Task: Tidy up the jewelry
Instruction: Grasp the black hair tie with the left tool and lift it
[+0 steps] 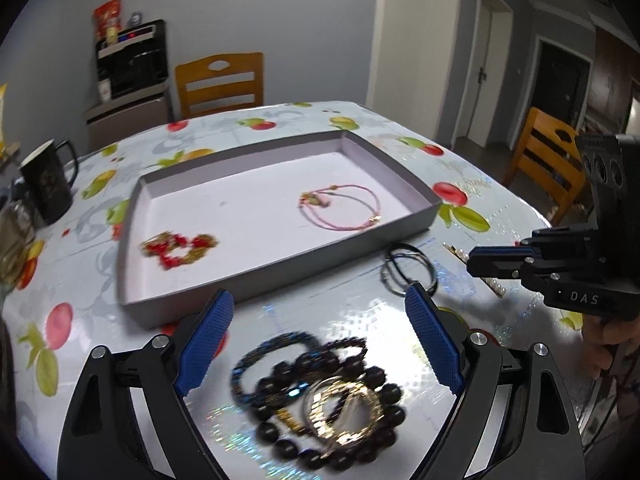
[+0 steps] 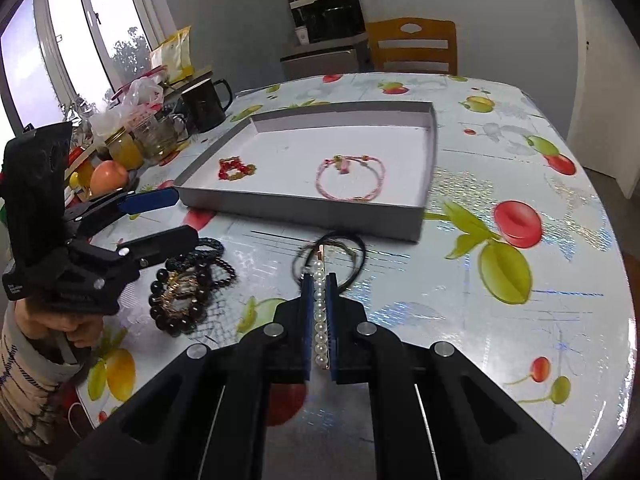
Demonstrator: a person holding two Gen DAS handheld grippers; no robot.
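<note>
My right gripper [image 2: 319,278] is shut on a pearl hair clip [image 2: 319,320], which lies lengthwise between the blue pads. The clip's far tip points over black hair ties [image 2: 352,258] on the table. In the left wrist view the right gripper [image 1: 476,260] is at the right, with pearls [image 1: 497,289] showing under it. My left gripper [image 1: 320,293] is open over a pile of dark bead and gold bracelets [image 1: 316,400], not touching them. The grey tray [image 1: 280,276] holds a pink cord bracelet [image 1: 344,208] and a red bead bracelet [image 1: 178,246].
A black mug [image 1: 48,184] stands left of the tray. Glass jars [image 2: 156,136] and fruit [image 2: 108,176] crowd the table's left side by the window. Wooden chairs [image 1: 220,84] stand at the far edge and at the right. A hand [image 2: 76,328] holds the left gripper.
</note>
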